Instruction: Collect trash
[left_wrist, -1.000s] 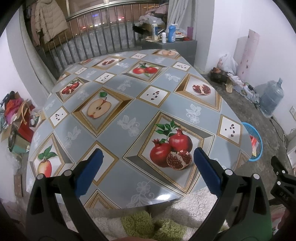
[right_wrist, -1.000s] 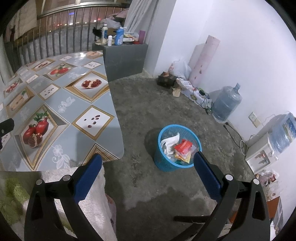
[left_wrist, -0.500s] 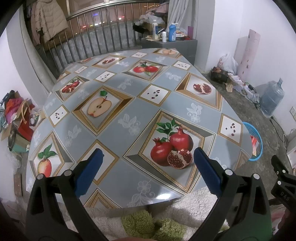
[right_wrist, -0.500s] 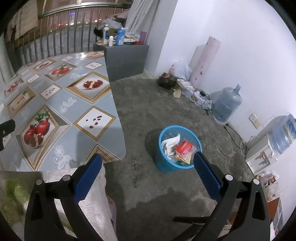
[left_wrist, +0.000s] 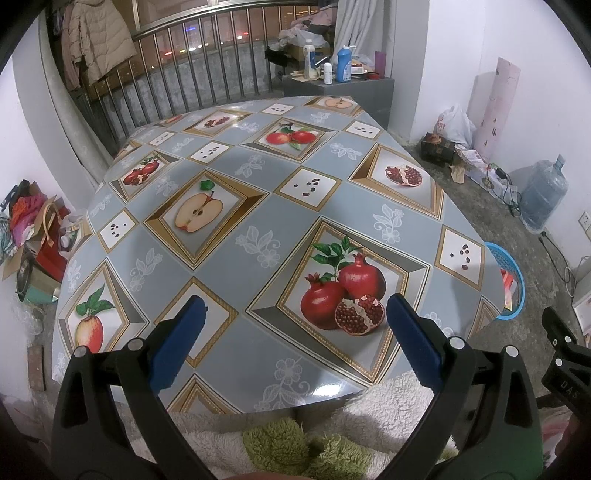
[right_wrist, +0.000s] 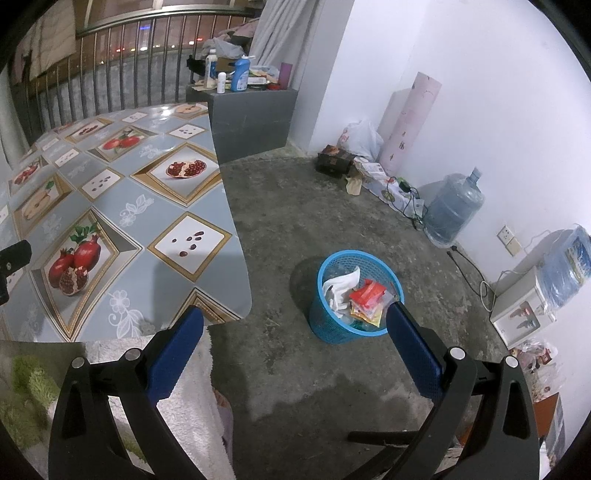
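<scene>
Blue basket (right_wrist: 356, 295) holds wrappers (right_wrist: 367, 301), perhaps paper.

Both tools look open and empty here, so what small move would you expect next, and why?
Probably nothing more than lowering both to rest. The patterned fruit-print tabletop shows no loose trash, the blue plastic mesh basket on the concrete floor already holds a white wrapper and red packets, and the left tool and right tool both hang open and empty, so the collecting looks finished.

Fruit-print tablecloth (left_wrist: 258, 236) is covering the table, and blue basket (right_wrist: 334, 325) of trash (right_wrist: 364, 297) is sitting on concrete floor (right_wrist: 314, 214) beside it.
</scene>
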